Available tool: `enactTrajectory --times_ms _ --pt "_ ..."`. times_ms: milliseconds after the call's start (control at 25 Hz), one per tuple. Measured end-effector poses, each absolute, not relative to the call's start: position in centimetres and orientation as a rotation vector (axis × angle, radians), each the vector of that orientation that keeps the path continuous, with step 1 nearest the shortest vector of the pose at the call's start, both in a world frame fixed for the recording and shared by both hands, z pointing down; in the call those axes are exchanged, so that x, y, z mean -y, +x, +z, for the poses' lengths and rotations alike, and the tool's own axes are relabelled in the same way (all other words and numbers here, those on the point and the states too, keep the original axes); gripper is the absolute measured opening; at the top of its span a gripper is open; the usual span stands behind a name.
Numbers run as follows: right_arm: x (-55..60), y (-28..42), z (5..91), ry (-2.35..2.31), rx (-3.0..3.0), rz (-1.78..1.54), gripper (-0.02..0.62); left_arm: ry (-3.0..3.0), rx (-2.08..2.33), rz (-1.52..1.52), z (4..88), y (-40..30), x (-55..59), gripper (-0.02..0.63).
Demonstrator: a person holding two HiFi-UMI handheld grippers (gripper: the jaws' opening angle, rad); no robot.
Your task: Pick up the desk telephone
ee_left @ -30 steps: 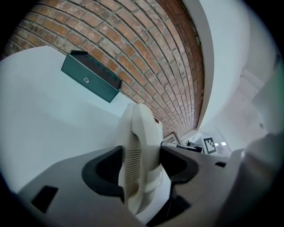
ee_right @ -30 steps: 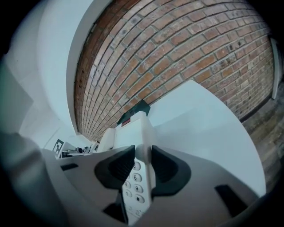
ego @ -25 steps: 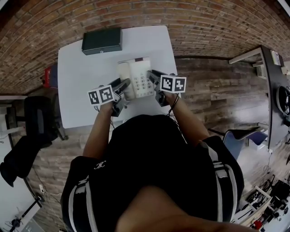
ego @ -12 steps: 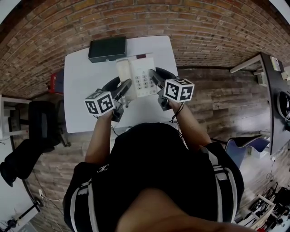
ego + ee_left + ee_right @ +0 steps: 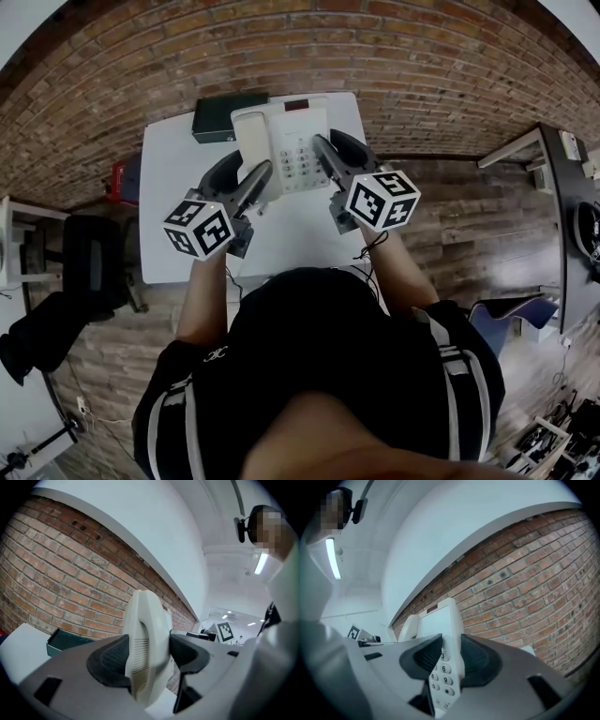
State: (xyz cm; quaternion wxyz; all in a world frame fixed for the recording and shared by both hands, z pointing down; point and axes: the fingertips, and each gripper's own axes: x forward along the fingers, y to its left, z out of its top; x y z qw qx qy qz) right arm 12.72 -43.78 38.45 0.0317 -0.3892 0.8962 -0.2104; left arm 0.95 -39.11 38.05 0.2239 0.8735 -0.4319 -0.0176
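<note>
The white desk telephone (image 5: 281,150) hangs in the air above the white table (image 5: 178,225), held from both sides. My left gripper (image 5: 258,178) is shut on the phone's handset side; in the left gripper view the cream handset (image 5: 145,644) is pinched between the dark pads. My right gripper (image 5: 323,150) is shut on the keypad edge, and in the right gripper view the phone body (image 5: 445,658) with number keys stands between the pads. Both grippers point almost level toward the brick wall.
A dark green box (image 5: 225,114) lies at the table's far left part, also seen low in the left gripper view as the green box (image 5: 65,641). A black chair (image 5: 89,262) stands left of the table. A desk edge (image 5: 553,187) is at the right.
Both grippers have lifted the telephone straight up off the table; it now looks larger and nearer to the head camera. The wrists have rolled somewhat.
</note>
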Motion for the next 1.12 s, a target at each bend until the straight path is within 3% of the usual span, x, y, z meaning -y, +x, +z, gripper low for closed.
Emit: enactTrajectory --times_ms 1120 --pt "44.0 11.6 38.9 -1.219 -2.765 -0.651 0.103 2.351 1.136 -0.058 39.1 -0.3 39.5 0.273"
